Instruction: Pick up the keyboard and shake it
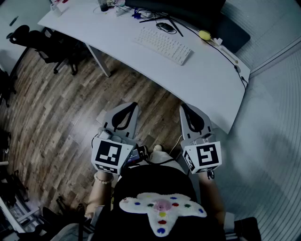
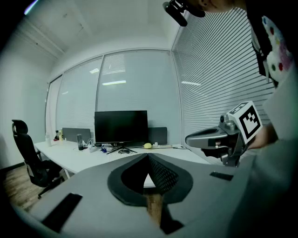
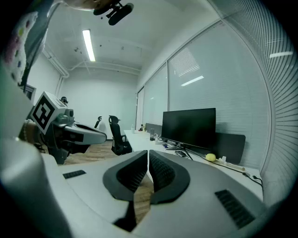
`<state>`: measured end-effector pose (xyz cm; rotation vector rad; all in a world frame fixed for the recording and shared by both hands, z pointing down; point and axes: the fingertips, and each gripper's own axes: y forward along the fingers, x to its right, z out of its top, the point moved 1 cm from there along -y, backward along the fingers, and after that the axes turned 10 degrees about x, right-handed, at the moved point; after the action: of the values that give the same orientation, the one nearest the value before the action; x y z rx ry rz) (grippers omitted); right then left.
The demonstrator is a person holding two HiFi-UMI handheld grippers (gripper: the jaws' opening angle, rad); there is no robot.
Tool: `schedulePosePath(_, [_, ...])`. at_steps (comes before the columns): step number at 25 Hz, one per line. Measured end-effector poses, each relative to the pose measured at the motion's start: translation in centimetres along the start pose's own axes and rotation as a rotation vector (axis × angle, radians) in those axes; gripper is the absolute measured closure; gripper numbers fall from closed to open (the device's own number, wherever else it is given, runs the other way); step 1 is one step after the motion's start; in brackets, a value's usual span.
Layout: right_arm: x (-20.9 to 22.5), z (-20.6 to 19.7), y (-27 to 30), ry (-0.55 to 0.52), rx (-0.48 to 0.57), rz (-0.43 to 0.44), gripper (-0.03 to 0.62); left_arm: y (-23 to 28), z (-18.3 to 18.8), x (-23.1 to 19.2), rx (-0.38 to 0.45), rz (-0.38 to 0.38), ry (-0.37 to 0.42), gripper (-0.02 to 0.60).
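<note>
One white keyboard (image 1: 163, 45), flat on the bench (image 1: 207, 84), untouched.
Lies in front of the dark monitor (image 1: 174, 8), just beside a black mouse (image 1: 164, 27), with a small yellow thing (image 1: 204, 35) off to the right (kind unclear). Well apart from left gripper (image 1: 133, 105) and right gripper (image 1: 184, 107), held side by side over the wooden floor (image 1: 61, 117), jaws of each clenched on nothing.

My left claw (image 2: 148, 157) sits pinched together with nothing in it. Beyond its tips I see the white tabletop (image 2: 79, 159) carrying a dark monitor (image 2: 121, 128); the right claw (image 2: 191, 139) hangs off to its right.
</note>
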<state>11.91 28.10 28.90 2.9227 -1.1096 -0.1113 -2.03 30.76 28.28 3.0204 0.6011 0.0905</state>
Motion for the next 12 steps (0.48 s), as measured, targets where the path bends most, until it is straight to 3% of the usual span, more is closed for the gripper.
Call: schedulePosePath(12, [-0.5, 0.0, 0.9, -0.006, 0.000, 0.010, 0.556, 0.0, -0.2, -1.1, 0.000, 0.004, 0.001, 0.565])
